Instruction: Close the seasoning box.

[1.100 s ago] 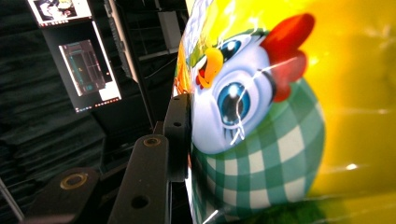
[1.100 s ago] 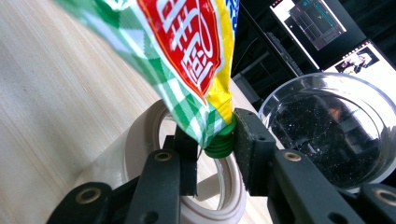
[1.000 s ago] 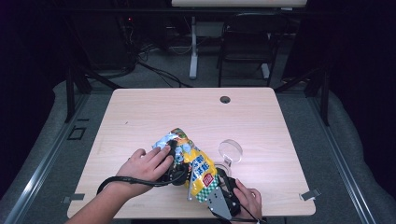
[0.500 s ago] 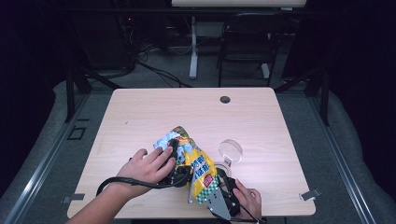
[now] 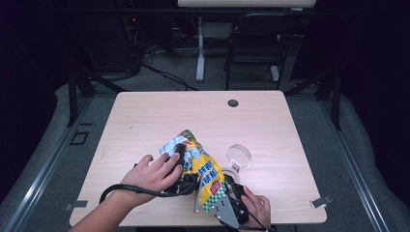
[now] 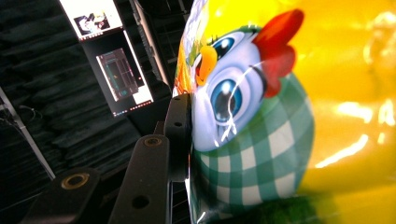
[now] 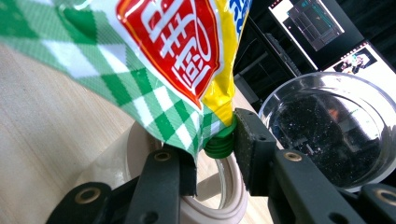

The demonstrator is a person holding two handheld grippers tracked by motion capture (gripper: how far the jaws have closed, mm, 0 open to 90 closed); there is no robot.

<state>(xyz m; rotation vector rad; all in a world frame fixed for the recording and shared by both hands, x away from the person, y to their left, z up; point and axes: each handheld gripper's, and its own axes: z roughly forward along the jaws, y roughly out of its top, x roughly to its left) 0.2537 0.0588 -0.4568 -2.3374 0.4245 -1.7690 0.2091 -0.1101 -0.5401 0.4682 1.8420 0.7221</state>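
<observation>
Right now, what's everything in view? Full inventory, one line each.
pouch: 1, yellow with green-white check and a cartoon chick print, near front middle of table, held between both grippers
cap: 1, green, on the pouch's corner spout, at the right gripper's jaws
bowl: 1, clear, on the table right of the pouch
tape roll: 1, off-white, flat on the table under the cap
table: 1, light wood, dark round hole near far edge
chair: 1, dark, behind the table
monitors: 2, lit, in the dark background
left gripper: 1, black, clamped on the pouch's upper part
right gripper: 1, black, jaws around cap and pouch corner
hands: 2, at the front edge
</observation>
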